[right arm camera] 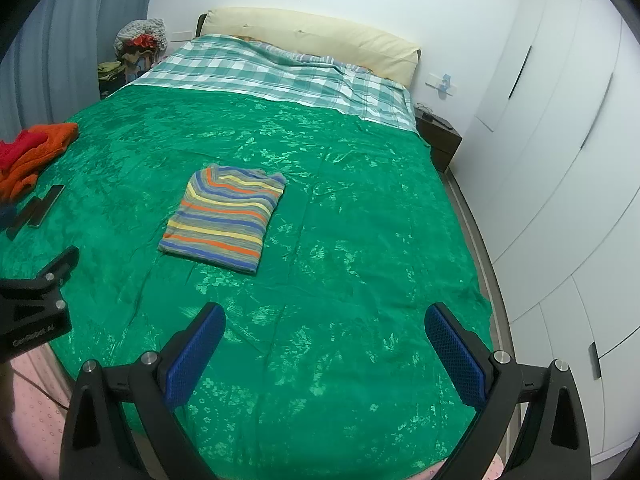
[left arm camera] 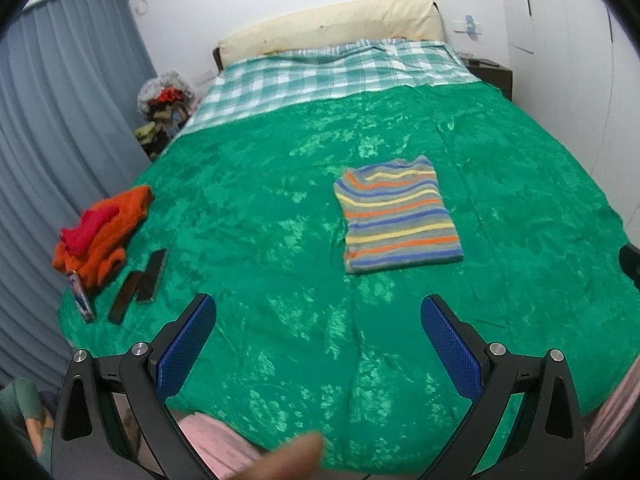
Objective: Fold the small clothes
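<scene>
In the left wrist view, the left gripper (left arm camera: 318,312) fills the bottom of the frame, its 2 blue pads spread wide with nothing between them, held back above the near edge of the green bedspread (left arm camera: 280,200). The striped shirt (left arm camera: 398,216) lies right of centre, flat and squared into a neat rectangle, so it looks already folded. At the left edge sits a loose orange and red clothes pile (left arm camera: 100,232), probably the next work, with 2 dark flat bars (left arm camera: 142,284) just below it.

In the right wrist view, the right gripper (right arm camera: 325,318) is likewise released and empty at the bottom. The shirt sits left of centre, the pile at the far left edge, and the other gripper's black frame shows at lower left.
</scene>
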